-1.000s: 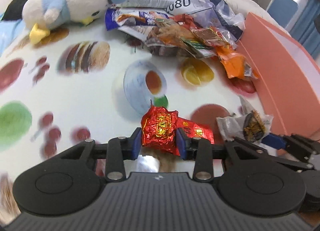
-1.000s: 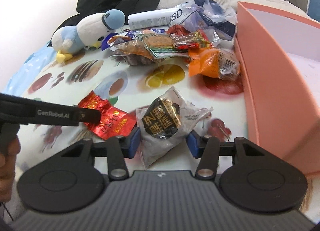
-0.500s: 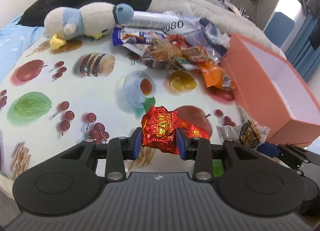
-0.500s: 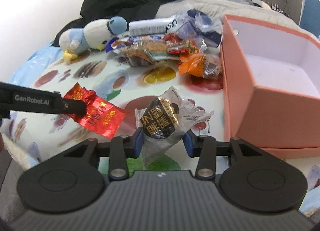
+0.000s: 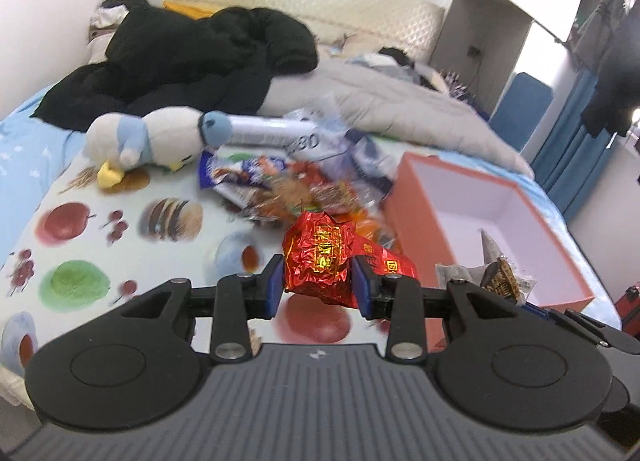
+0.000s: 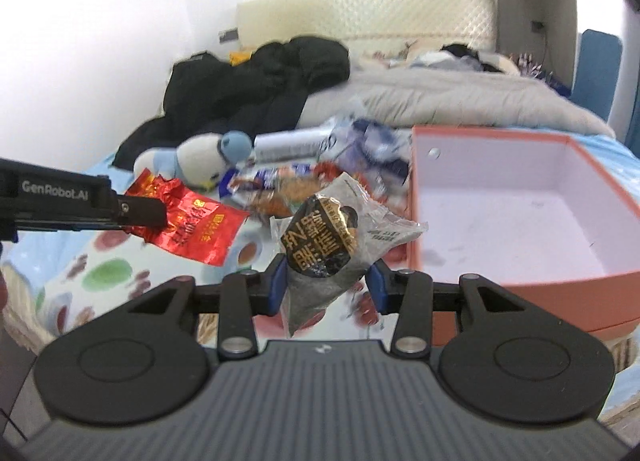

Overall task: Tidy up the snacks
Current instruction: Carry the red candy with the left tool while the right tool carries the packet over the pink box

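My left gripper [image 5: 318, 281] is shut on a crinkled red foil snack packet [image 5: 320, 257] and holds it in the air above the fruit-print cloth; the packet also shows in the right wrist view [image 6: 192, 227]. My right gripper [image 6: 326, 277] is shut on a clear packet with a black and gold label [image 6: 320, 237], also lifted; it shows in the left wrist view [image 5: 500, 279]. An open orange box [image 6: 520, 297] with a white inside stands to the right, its near wall just right of the right gripper. It also shows in the left wrist view [image 5: 416, 213].
A pile of snack packets [image 5: 288, 185] lies on the cloth beyond the grippers, left of the box. A blue and white plush bird [image 5: 152, 143] lies at the far left. A black jacket [image 5: 180, 65] and a grey duvet [image 5: 380, 101] lie behind.
Both grippers have risen well above the cloth with their packets. The views now look down on the box's open top, and the box lies closer to both grippers.
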The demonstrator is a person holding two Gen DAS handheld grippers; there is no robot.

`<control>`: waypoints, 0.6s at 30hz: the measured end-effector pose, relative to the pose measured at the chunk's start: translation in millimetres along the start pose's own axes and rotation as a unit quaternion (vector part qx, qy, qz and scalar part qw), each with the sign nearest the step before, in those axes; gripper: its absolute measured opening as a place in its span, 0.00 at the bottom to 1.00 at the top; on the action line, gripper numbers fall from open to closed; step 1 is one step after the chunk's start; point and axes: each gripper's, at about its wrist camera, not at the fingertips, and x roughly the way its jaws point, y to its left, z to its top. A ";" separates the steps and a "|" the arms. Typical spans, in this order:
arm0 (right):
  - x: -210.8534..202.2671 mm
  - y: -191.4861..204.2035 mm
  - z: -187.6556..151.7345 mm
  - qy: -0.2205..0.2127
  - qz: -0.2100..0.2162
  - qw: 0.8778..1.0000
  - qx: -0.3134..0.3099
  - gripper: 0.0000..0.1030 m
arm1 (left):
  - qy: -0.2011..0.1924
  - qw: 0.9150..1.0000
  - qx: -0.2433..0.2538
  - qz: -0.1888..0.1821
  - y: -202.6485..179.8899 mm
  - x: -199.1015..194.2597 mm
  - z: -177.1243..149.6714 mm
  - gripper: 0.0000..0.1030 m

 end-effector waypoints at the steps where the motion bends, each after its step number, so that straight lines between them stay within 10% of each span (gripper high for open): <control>1: -6.4 -2.6 2.4 -0.007 -0.002 1.000 0.001 0.43 | -0.003 1.000 0.002 -0.005 -4.7 -3.2 1.2 0.40; 18: -49.7 -75.3 9.4 -0.045 -0.087 0.994 0.043 0.43 | 0.004 0.994 0.062 -0.092 -95.9 22.8 10.1 0.40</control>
